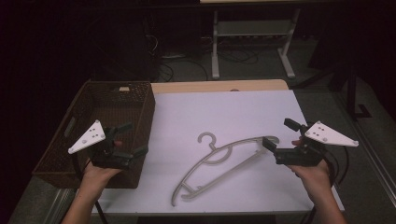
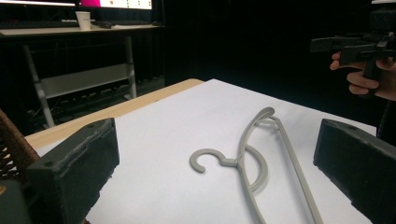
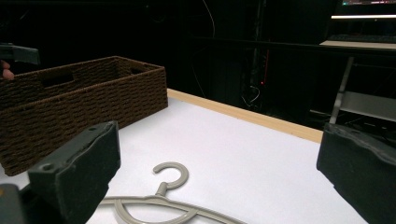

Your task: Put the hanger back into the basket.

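A grey plastic hanger [image 1: 219,163] lies flat on the white table top [image 1: 224,112], hook toward the far side; it also shows as the hanger [image 2: 254,158] and the hanger [image 3: 159,200]. My left gripper [image 1: 132,138] hovers open over the right front corner of the brown woven basket [image 1: 105,126], jaws pointing right at the hanger. My right gripper [image 1: 281,134] stands open beside the hanger's right end, jaws pointing left, nothing between them. In the left gripper view the right gripper [image 2: 348,45] shows far off.
The basket [image 3: 70,102] takes up the table's left side. A bare wooden strip [image 1: 219,86] runs along the far edge. Beyond stand a metal desk frame [image 1: 252,42] and floor cables. White top lies open between basket and hanger.
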The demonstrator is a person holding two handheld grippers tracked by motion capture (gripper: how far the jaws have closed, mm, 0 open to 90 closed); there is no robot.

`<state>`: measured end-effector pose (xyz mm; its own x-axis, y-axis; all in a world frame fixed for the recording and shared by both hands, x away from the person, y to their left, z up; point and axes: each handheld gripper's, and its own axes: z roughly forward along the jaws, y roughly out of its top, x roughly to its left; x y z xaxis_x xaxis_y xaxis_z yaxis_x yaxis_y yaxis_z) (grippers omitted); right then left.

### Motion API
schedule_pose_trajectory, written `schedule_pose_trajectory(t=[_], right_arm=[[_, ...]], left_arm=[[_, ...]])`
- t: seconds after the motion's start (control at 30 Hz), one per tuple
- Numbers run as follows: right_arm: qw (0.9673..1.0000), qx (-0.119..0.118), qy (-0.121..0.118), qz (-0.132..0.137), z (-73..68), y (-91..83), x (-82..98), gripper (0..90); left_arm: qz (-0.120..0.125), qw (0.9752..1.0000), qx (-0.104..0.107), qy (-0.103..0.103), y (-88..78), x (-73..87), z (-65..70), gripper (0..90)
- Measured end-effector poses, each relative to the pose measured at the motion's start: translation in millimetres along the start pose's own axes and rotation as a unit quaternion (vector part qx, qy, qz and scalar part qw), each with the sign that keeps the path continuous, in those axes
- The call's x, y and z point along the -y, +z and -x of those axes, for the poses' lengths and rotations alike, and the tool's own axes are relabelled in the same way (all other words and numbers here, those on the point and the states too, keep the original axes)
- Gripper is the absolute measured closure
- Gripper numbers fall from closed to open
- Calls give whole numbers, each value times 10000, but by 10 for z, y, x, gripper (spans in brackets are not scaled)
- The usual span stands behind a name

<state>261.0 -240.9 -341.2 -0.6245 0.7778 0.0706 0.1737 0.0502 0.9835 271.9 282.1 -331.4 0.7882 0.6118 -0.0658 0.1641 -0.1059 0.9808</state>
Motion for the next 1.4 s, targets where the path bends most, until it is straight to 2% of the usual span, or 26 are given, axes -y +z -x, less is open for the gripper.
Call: schedule_pose_trajectory(t=[0.13,0.23,0.37,0.43,0.63,0.87,1.2,1.4], right_arm=[[10000,-1,4,-7,7,5,-2,0],[10000,-1,-6,-47,12,16,-6,0],[9999,3,34,-99,15,39,-3,0],[9999,7,12,-146,28,60,1,0],[9996,1,50,-271,82,91,17,0],[9990,18,-44,-441,141,161,29,0],[9989,56,-47,-468,152,172,28,0],[9989,45,-38,-474,155,174,29,0]], left_arm=[[-106,9999,-56,114,18,-16,28,0],[-269,9996,-29,110,43,-41,60,0],[-304,9995,-12,125,80,-57,99,0],[-412,9990,26,151,128,-65,139,0],[-521,9985,34,188,212,-94,232,0],[-735,9970,132,183,335,-65,352,0],[-1065,9936,333,167,651,51,435,0],[-1345,9897,440,217,863,151,491,0]])
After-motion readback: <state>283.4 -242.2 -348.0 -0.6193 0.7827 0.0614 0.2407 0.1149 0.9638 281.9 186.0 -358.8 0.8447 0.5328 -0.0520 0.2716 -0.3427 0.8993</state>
